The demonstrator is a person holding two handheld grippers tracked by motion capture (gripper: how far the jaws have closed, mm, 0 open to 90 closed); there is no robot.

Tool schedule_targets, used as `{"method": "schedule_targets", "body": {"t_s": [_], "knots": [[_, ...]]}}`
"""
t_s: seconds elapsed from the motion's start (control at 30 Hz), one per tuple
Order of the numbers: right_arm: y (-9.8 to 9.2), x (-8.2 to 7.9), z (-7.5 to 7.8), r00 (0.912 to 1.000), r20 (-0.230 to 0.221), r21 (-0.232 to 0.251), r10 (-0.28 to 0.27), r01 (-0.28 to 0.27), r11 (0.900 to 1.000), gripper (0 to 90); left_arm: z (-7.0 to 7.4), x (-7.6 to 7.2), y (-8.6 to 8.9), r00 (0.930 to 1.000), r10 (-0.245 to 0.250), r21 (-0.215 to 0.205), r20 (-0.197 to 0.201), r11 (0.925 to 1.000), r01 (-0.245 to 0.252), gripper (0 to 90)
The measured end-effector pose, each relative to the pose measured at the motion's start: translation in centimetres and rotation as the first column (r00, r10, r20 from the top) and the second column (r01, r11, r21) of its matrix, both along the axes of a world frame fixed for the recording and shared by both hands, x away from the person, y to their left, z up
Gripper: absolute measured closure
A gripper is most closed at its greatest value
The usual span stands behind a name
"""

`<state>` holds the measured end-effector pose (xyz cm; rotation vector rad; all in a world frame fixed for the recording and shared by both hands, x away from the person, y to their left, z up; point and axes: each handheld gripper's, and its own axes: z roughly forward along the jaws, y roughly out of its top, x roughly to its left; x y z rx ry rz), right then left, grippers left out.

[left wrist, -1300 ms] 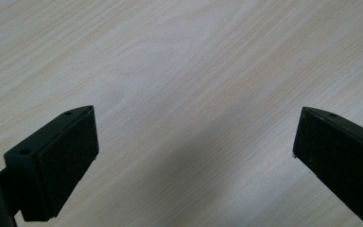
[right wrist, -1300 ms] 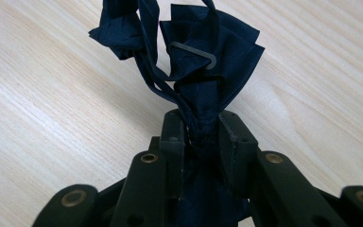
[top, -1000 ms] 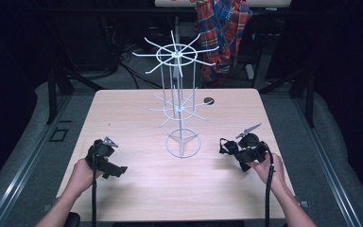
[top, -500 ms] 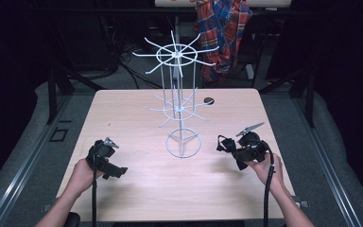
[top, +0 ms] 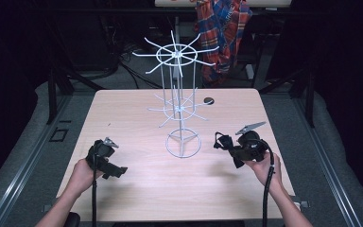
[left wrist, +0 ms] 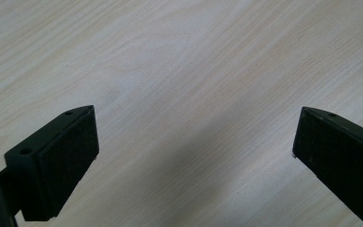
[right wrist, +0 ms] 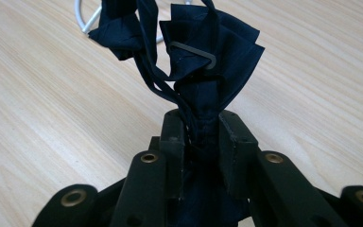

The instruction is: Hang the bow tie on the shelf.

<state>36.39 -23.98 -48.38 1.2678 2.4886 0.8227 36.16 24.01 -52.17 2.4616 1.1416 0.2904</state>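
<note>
— What has the right gripper (right wrist: 201,127) got hold of?

— A dark navy bow tie (right wrist: 189,42): soft folded cloth with a thin strap and a small metal clasp (right wrist: 194,53). The jaws are clamped on its bunched middle, and the loops fan out beyond the tips. In the high view it hangs just above the table (top: 137,198), near the ring base of the white wire rack (top: 179,111) and a little to its right.

— And the other one?

— The left gripper (left wrist: 189,156) is empty — its jaws stand spread wide over bare wood, well apart from the rack.

— How do you think the cloth will behave?

— Light and limp, I'd say. It won't slip much, since fabric crushes into the pads, but it won't keep its shape either; the loose strap (right wrist: 158,80) will dangle and could snag on one of the rack's wire arms.

— So where is best to grip it?

— The knot in the middle, as now, is the firmest part. To hang it, though, I'd judge the strap has to be opened into a loop — the free gripper could pinch the strap near the clasp and hold it taut while the right one steers.

— Fragile?

— Hardly. The thin clasp is the one part I'd avoid squeezing.
</note>
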Motion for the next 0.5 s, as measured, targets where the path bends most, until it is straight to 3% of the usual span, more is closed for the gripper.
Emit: {"method": "schedule_targets", "body": {"t_s": [0.2,0.27,0.3,0.5], "knots": [[0.1,-0.1,0.3,0.9999,0.008,-0.005,0.008,-0.008,1.0,73.4,0.0,0.0,0.1,1.0,0.002,0.0,-0.001,1.0,-0.002,1.2],[0.0,-0.2,0.6,0.9998,0.018,-0.027,0.013,-0.012,1.0,73.3,0.0,0.0,0.1,1.0,0.003,-0.002,-0.001,1.0,-0.003,1.1],[0.2,-0.3,0.6,0.9991,0.041,0.009,0.007,-0.008,1.0,73.4,0.0,0.0,0.0,1.0,0.001,-0.004,-0.002,1.0,-0.001,1.1],[0.7,-0.6,1.2,0.9966,0.082,0.022,0.009,-0.01,1.0,73.4,0.0,0.0,0.1,1.0,0.002,-0.004,-0.003,1.0,-0.002,1.1]]}}
